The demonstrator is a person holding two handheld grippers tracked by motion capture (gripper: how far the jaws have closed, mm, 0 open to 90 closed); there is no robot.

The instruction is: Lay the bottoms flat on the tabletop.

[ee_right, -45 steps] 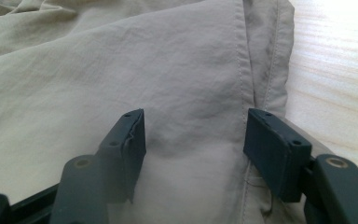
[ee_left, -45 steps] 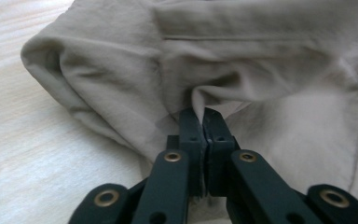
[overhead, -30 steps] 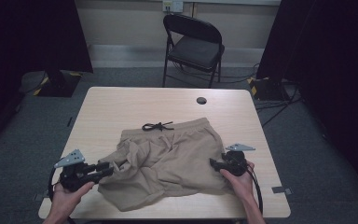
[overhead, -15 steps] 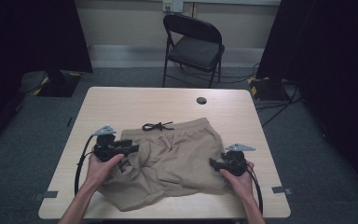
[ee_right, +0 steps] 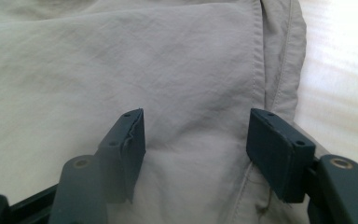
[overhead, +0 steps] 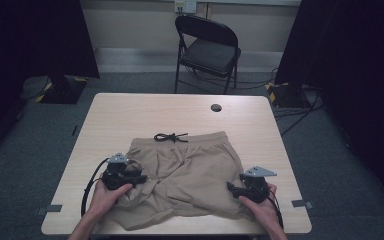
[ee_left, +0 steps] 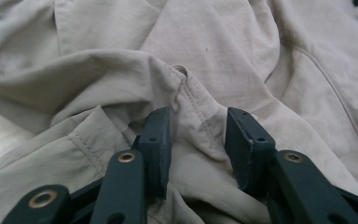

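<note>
Khaki shorts (overhead: 190,170) lie crumpled on the wooden table (overhead: 145,110), waistband and black drawstring (overhead: 171,136) on the far side. My left gripper (overhead: 139,178) rests on the left leg's bunched cloth. In the left gripper view its jaws (ee_left: 198,135) have just been closing and stand apart astride a raised seamed fold (ee_left: 191,100), not pinching it. My right gripper (overhead: 232,189) sits at the right leg's hem. Its jaws (ee_right: 196,135) are open wide over flat cloth (ee_right: 98,70), with the stitched hem (ee_right: 272,56) by the right pad.
A black round cap (overhead: 216,107) sits in the tabletop at the far right. A black folding chair (overhead: 207,47) stands behind the table. The left gripper's cable (overhead: 91,185) loops over the near left part of the table. Tape marks (overhead: 47,209) sit at the front corners.
My left gripper left the table's near left corner, travelled right onto the shorts' left leg and sank into the cloth. My right gripper shifted slightly toward the near edge.
</note>
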